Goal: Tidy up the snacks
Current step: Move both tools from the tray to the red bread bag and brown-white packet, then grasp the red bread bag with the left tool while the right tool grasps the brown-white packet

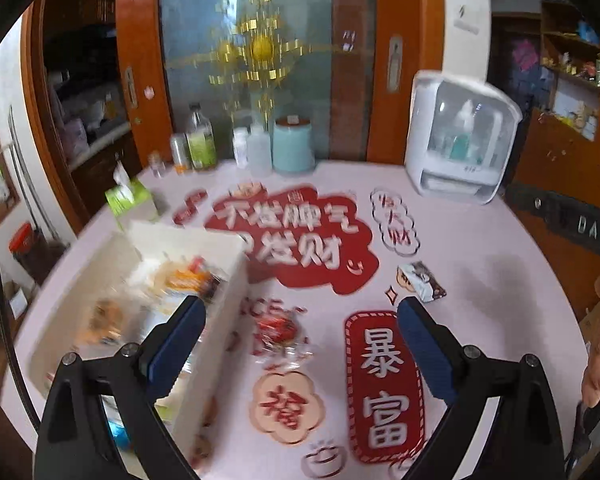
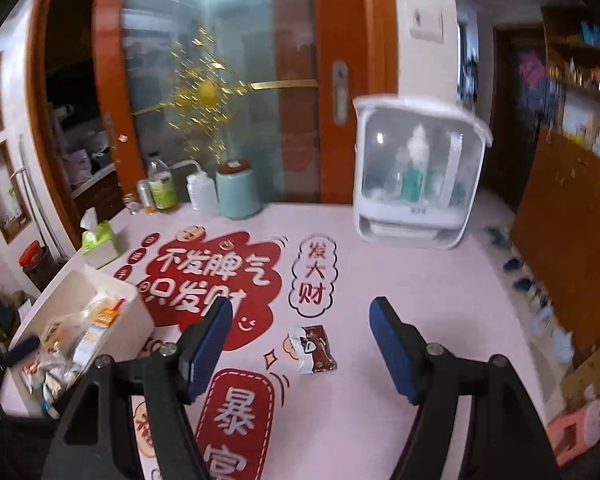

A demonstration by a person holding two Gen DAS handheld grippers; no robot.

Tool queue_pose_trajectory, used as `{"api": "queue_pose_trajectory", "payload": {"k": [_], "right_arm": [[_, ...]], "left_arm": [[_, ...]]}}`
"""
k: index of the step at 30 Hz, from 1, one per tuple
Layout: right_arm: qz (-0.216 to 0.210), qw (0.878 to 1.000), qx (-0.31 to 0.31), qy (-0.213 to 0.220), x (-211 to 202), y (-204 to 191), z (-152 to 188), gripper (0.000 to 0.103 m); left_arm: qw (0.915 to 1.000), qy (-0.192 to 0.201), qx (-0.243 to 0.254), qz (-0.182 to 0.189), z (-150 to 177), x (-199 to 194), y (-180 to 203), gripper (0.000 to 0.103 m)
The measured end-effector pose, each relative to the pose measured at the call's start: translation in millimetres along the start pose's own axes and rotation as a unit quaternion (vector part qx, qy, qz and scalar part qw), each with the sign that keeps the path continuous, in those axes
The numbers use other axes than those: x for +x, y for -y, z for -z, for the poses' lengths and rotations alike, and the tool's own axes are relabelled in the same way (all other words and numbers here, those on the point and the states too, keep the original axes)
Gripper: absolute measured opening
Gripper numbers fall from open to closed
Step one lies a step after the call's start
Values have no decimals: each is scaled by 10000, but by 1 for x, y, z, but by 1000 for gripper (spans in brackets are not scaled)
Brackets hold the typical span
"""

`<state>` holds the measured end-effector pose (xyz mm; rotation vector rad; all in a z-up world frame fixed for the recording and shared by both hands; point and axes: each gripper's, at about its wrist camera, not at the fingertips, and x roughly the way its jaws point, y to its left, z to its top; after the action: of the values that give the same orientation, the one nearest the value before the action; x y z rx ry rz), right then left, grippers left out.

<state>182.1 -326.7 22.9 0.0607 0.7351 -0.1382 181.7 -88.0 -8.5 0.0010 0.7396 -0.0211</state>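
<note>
A white bin (image 1: 204, 248) holding several snack packets stands at the table's left; it also shows in the right wrist view (image 2: 112, 292). A clear packet of red snacks (image 1: 278, 334) lies on the table just right of the bin, between and beyond my left gripper's fingers. My left gripper (image 1: 300, 320) is open and empty above it. A brown and white snack packet (image 2: 314, 348) lies mid-table, also in the left wrist view (image 1: 420, 282). My right gripper (image 2: 300, 320) is open and empty, hovering just short of it.
A white cabinet appliance (image 2: 416, 176) stands at the back right. Bottles (image 1: 200, 140), a teal canister (image 1: 294, 146) and a green tissue box (image 1: 132, 200) line the back and left. The pink tablecloth (image 2: 420, 300) has red printed patches.
</note>
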Motion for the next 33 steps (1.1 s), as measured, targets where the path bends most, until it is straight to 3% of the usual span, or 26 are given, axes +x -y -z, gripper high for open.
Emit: {"api": "queue_pose_trajectory", "payload": {"k": [3,7,12,23,30,33], "right_arm": [[-22,9992,96,-400,51,16,5,72],[-89,9939,144,-1088,119,25,25,72],[-196,9848,129,-1724,180,23,56,72],[-221,9793,-398,-1972,217,-3,75,72],[-105,9775,-650,-2005,220,-11,79,70],[-119,9772,-631,-2026,221,-10,79,70]], "left_arm": [[9991,-308,-278,-69,8,41,10,96],[9957,-461,-421,-678,22,95,24,96],[9852,-884,-942,-1124,37,147,16,96],[9715,-799,-1278,-1830,36,182,1,96],[9664,-1168,-1442,-1778,41,202,-6,87],[9668,-1136,-1489,-1737,41,203,-8,86]]}}
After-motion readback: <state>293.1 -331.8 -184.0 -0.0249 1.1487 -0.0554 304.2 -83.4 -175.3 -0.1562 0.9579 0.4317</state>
